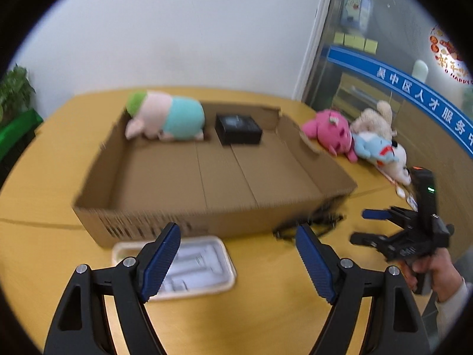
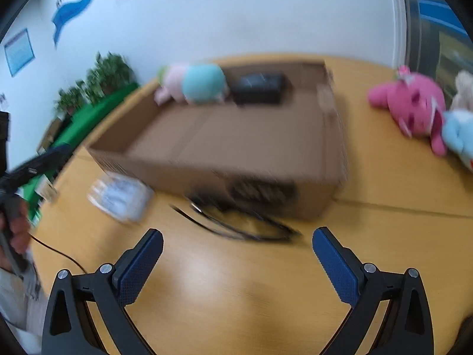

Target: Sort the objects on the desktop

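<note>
An open cardboard box (image 1: 177, 174) lies on the yellow table, holding a pink-and-teal plush pig (image 1: 168, 118) and a small black box (image 1: 238, 128). My left gripper (image 1: 238, 230) is open above the table, short of the box's front wall, with a white packet (image 1: 192, 266) under its left finger. Black glasses (image 1: 310, 224) lie by the box's near right corner. My right gripper (image 1: 360, 226) is open just right of them. In the right wrist view, the right gripper (image 2: 238, 233) holds nothing, and the glasses (image 2: 236, 222) lie just beyond its fingertips.
A pink plush (image 1: 331, 130), a beige plush (image 1: 374, 119) and a blue-and-white plush (image 1: 378, 151) lie right of the box near the table edge. Green plants (image 2: 97, 80) stand beyond the table's left side. A hand (image 2: 14, 230) holds the left gripper.
</note>
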`<state>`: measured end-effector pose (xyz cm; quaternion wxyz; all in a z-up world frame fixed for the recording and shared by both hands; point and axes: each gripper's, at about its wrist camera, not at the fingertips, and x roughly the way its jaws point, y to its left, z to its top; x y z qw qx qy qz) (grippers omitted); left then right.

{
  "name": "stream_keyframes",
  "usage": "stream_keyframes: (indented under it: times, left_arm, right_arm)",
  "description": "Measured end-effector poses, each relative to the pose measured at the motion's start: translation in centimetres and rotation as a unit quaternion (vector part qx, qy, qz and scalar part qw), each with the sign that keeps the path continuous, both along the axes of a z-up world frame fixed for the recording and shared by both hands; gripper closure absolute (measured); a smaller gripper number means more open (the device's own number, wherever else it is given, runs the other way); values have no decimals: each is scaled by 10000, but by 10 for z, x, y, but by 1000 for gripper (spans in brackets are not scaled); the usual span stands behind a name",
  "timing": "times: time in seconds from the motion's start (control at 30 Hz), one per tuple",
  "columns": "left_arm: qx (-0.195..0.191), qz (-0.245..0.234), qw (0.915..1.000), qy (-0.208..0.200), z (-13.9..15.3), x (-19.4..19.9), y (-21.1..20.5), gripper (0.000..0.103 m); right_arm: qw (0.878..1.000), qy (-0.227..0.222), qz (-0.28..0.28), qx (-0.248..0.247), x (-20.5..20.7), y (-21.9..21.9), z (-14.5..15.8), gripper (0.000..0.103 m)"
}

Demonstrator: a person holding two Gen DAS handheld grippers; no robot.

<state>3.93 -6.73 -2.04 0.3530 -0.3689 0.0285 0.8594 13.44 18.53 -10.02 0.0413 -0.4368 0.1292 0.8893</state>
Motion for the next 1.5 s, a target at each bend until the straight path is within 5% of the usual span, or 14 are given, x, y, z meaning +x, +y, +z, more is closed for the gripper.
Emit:
stream_keyframes:
  times: [0.23, 0.5, 0.7, 0.8, 1.07, 1.33, 1.4, 1.43, 1.5]
  left_arm:
    - [-91, -5, 9994, -341, -24, 1, 8, 23]
    - [-4, 55, 9980, -635, -35, -3, -5, 23]
    - [297, -252, 9907, -1306, -51, -8, 4, 24]
    - [593, -407, 9814, -1781, -64, -13, 14, 24]
    - [640, -448, 9696, -2317, -81, -28, 48, 24]
    - [162, -222, 9683, -2481, -99, -32, 80, 24]
    - [132, -211, 9704, -2404, -98, -31, 83, 35]
    - [114, -227, 9701, -2415, -98, -31, 84, 54]
    - [52, -196, 9682, -2495, -101, -33, 83, 61]
  right_arm:
    - [9992, -270, 250, -182, -28, 19, -41, 0]
    - [9849, -122, 1627, -573, -15, -51, -26, 0]
    - [9907, 137, 1337, 190, -10, -56, -11, 0]
    - [9907, -134, 1333, 224, -29, -56, -26, 2]
    - [9872, -406, 1462, 487, -27, -92, -36, 69]
    - [9917, -413, 977, 724, -3, -127, -36, 76]
    - [9911, -376, 891, 910, -2, -137, -36, 77]
    - [9912, -360, 861, 935, -1, -139, -36, 77]
    - [9918, -304, 758, 984, 2, -145, -34, 79]
